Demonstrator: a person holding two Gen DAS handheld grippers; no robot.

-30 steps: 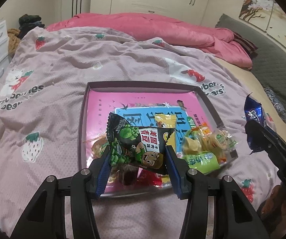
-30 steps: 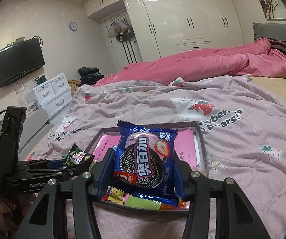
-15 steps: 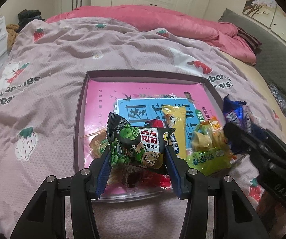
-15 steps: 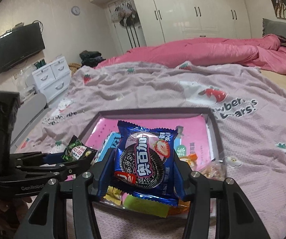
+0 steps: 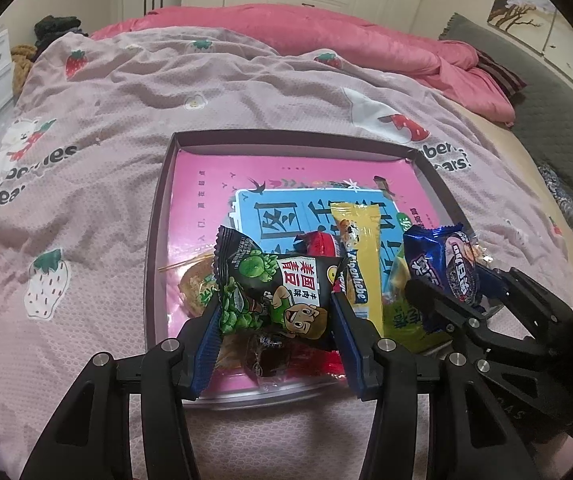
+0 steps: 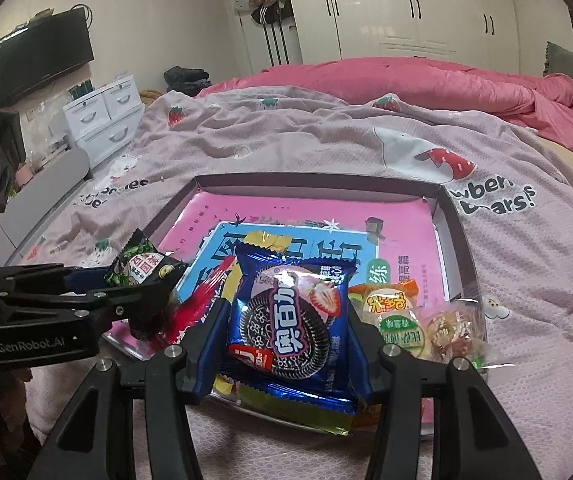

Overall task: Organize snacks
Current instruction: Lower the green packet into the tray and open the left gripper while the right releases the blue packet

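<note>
Filling most of both views, a bed is lying under a lilac strawberry-print blanket [image 5: 134, 112], with a pink duvet [image 5: 326, 36] bunching along the far side of the blanket. One shallow dark-rimmed tray [image 5: 158, 224] is sitting on the blanket, its floor showing a pink and blue printed sheet [image 5: 214, 184]. Loose snacks are piling in the near half of the tray, among them one long yellow stick packet [image 5: 362, 256] lying with its long axis running from the near rim toward the far rim, and one green-labelled packet [image 6: 400, 330] in the near right corner.

Two tools are hovering over the tray's near edge. One left tool [image 5: 276, 320] is pinching a black green-pea snack packet [image 5: 274, 292] between its blue pads; the packet is standing roughly upright, its long axis running across from pad to pad and its printed face turning toward the camera. One right tool [image 6: 286, 328] is clamping a blue strawberry cookie packet [image 6: 288, 316] the same way, upright with its long axis vertical, crimped ends up and down, its face toward the camera. Both packets are hanging above the pile in the tray, the pea packet over the near left part and the cookie packet over the near right part.
</note>
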